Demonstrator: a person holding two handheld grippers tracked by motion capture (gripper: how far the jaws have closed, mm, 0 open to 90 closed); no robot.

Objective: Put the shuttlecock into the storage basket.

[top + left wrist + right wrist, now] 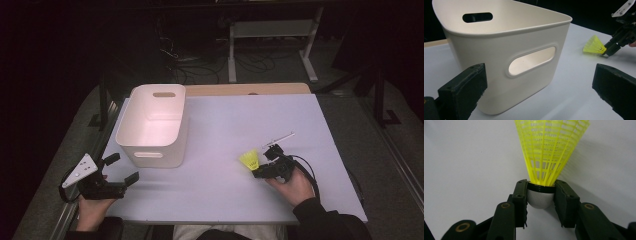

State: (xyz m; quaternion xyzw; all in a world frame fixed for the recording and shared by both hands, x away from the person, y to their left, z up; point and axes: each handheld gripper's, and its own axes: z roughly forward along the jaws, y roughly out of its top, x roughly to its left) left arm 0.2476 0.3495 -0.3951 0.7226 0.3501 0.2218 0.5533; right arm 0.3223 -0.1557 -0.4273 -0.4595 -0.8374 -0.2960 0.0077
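Shuttlecock gripped at cork by right claw, on desk; bin trip remaining; left claw wide, idle.

The white bin is the 1 tall obstacle, standing at the left centre of the high view, just above the left gripper. Bare white table lies between bin and yellow shuttlecock, and across the upper right of the frame.
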